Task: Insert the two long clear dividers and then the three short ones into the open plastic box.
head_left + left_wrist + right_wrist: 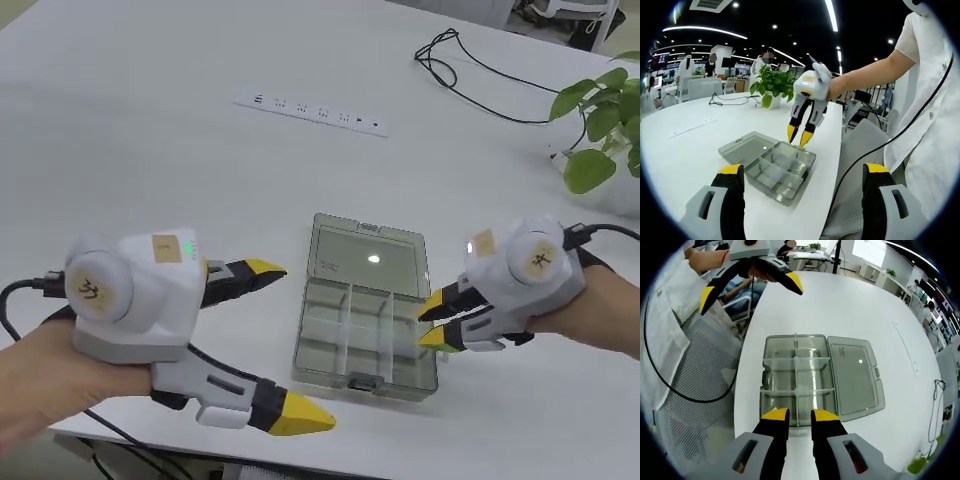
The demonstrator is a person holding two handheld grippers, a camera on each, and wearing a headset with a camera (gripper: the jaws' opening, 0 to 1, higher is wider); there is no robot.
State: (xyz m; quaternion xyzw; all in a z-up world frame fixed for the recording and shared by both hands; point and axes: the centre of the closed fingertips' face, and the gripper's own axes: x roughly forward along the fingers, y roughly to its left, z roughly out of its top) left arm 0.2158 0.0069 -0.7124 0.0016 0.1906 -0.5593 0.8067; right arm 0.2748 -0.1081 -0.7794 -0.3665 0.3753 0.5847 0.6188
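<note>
Two jaws, left hand-held gripper: we see them wide apart, plastic box to its right.
Right hand-held gripper: jaws narrowly apart, over box edge.

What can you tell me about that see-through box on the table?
The plastic box is rectangular, clear with a grey-green tint, and sits on the white table. Its lid lies flat, fully open behind the base. Clear dividers split the base into compartments. The right gripper has its tips at the right wall; contact is unclear.
</note>
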